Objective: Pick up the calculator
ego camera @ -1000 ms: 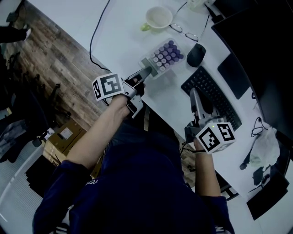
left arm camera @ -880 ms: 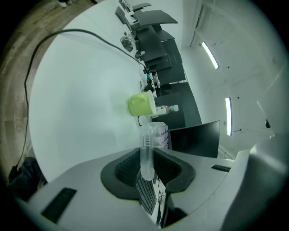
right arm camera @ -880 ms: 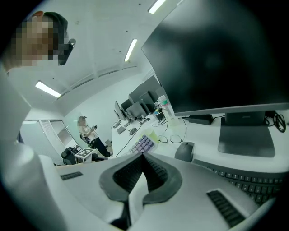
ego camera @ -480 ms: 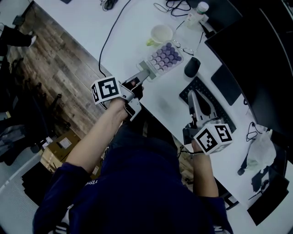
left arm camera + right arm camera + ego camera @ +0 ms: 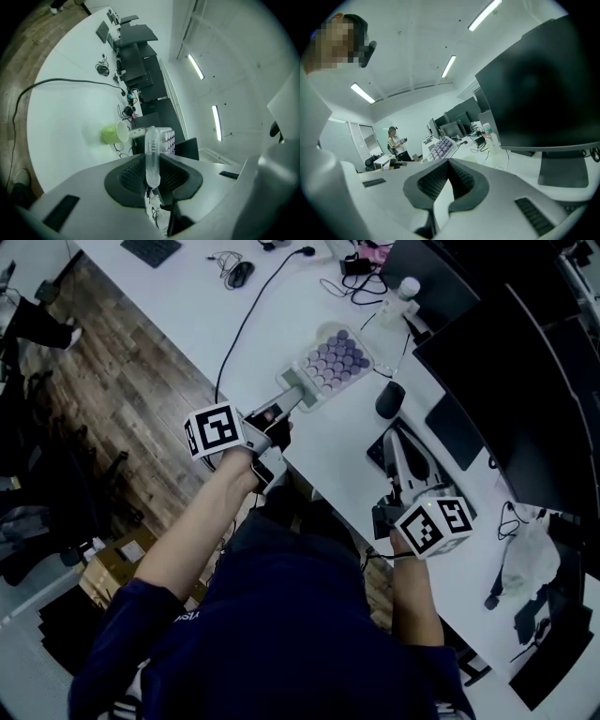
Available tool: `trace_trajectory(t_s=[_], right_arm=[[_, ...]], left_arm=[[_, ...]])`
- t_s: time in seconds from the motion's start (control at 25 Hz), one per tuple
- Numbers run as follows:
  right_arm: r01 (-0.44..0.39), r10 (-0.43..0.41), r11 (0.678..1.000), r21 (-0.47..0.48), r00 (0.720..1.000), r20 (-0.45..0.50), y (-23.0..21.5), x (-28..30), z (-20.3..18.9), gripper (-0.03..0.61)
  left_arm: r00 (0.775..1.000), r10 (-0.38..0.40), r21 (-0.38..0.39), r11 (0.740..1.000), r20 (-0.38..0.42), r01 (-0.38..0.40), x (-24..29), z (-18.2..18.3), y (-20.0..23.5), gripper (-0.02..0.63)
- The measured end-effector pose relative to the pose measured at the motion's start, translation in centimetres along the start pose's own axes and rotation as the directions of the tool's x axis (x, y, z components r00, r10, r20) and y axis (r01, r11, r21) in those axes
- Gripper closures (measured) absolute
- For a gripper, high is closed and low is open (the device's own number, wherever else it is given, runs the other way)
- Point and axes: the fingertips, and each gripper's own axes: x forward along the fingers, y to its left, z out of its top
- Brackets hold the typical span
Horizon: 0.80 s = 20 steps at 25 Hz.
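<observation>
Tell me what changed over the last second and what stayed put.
The left gripper lifted the calculator higher above the desk; in the head view it now hides the green cup. The right gripper rose too. Unchanged: left jaws clamped on the calculator, right jaws shut and empty.

Nothing here reads as words or numbers. The cubes (image 5: pixel 214 430) bear only square black-and-white markers; the sleeve (image 5: pixel 178 610) print, the bottle (image 5: pixel 136 133) label and the calculator (image 5: pixel 335 360) keys are too small.
</observation>
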Motion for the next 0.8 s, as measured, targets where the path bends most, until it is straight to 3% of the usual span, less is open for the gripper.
trace_trajectory(t_s=[0.8], right_arm=[[-0.038, 0.049, 0.995, -0.089, 0.991, 0.127, 4.6, -0.1, 6.3, 0.574]], left_arm=[[0.984, -0.163, 0.111, 0.982, 0.068, 0.155, -3.3, 4.7, -9.0, 0.509]])
